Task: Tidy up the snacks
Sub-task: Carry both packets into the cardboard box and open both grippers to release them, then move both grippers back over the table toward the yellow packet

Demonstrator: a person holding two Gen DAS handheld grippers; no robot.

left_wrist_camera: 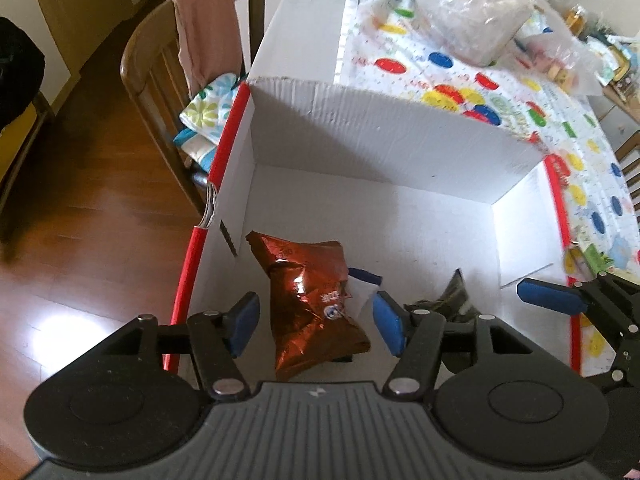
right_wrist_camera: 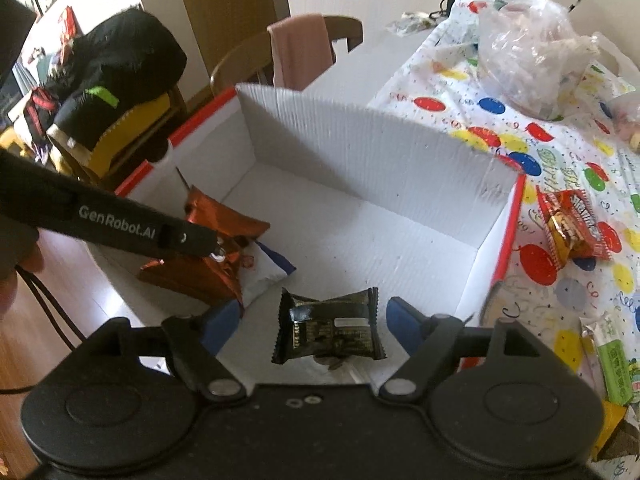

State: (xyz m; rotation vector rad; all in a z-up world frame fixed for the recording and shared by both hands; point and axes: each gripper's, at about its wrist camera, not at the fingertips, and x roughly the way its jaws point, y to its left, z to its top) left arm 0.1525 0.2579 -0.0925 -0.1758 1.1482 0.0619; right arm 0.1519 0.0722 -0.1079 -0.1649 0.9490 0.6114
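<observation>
A white cardboard box (left_wrist_camera: 360,128) (right_wrist_camera: 360,148) with red edges stands on the table. Inside it lie a shiny copper-red snack bag (left_wrist_camera: 312,300) (right_wrist_camera: 208,220), a white-and-blue packet (left_wrist_camera: 362,284) (right_wrist_camera: 264,270) and a black wrapped snack (left_wrist_camera: 448,300) (right_wrist_camera: 330,326). My left gripper (left_wrist_camera: 316,320) hangs open over the copper-red bag, with nothing between its blue pads. My right gripper (right_wrist_camera: 312,320) is open above the black snack, whose wrapper lies below the gap between the fingers. One right-gripper finger (left_wrist_camera: 548,294) shows at the right of the left wrist view.
On the balloon-print tablecloth (right_wrist_camera: 540,152) lie a red-and-orange snack packet (right_wrist_camera: 572,224), a green packet (right_wrist_camera: 612,364) and clear plastic bags (right_wrist_camera: 528,44). A wooden chair (left_wrist_camera: 160,80) with a pink cloth stands left of the box, above wooden floor. The left gripper's body (right_wrist_camera: 112,220) crosses the right wrist view.
</observation>
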